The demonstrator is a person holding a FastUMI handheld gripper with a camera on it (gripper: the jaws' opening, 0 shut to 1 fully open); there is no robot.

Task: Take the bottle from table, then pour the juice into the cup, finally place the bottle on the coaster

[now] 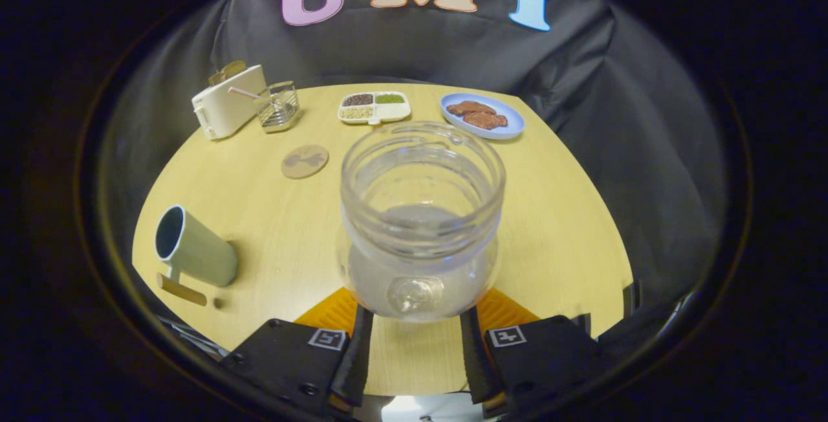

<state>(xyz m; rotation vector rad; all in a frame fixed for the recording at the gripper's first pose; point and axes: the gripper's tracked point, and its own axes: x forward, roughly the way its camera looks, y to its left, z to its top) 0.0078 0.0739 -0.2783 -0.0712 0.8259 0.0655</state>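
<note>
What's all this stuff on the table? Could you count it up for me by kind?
Drink containers: 3 – clear bottle held between the gripper fingers, green cup, small glass
Food dishes: 2 – divided tray, blue plate
Coasters: 1 – coaster
Appliances: 1 – toaster
Total: 7

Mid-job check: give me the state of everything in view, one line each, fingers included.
Gripper: fingers shut on the bottle.
Bottle: uncapped, held between the fingers, mouth facing the camera.
Cup: open, on the table beside the fingers; contents cannot be told.
Coaster: bare, flat on the table beyond the cup.
Toaster: something sticking up from its slot.
Divided tray: compartments filled.
Blue plate: holds brown pieces.
</note>
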